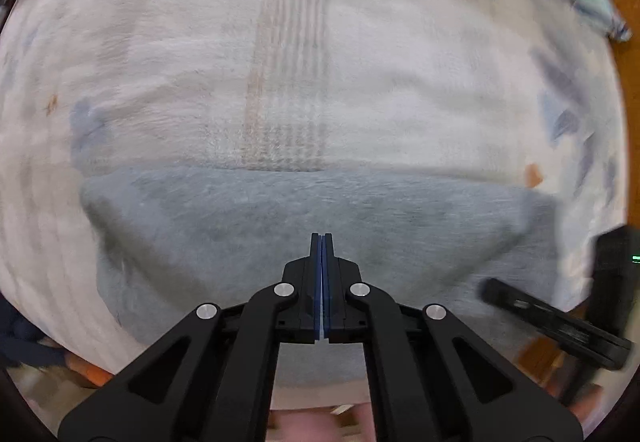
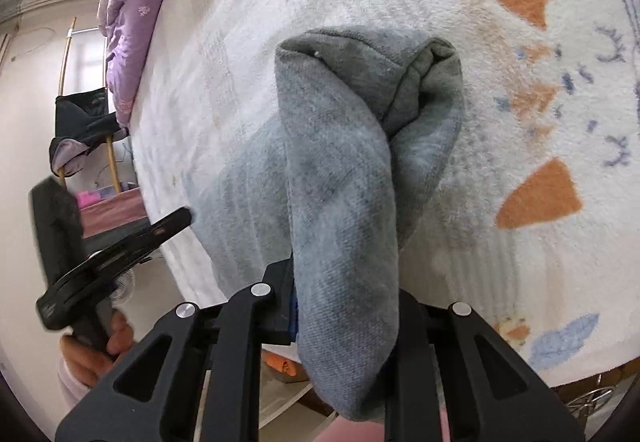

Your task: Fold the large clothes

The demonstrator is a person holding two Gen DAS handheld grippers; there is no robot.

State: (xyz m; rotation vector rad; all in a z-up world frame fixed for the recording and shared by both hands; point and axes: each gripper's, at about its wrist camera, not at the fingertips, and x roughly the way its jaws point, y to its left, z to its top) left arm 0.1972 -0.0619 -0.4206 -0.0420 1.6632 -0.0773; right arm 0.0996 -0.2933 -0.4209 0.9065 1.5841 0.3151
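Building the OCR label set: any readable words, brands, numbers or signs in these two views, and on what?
None readable.
Grey garment: no tag or print visible.
Blanket: only orange and blue decorative shapes; some blue marks at its right edge look like squiggles, not letters.
Left tongs: no markings.
Purple bedding: small flower motifs, no text.
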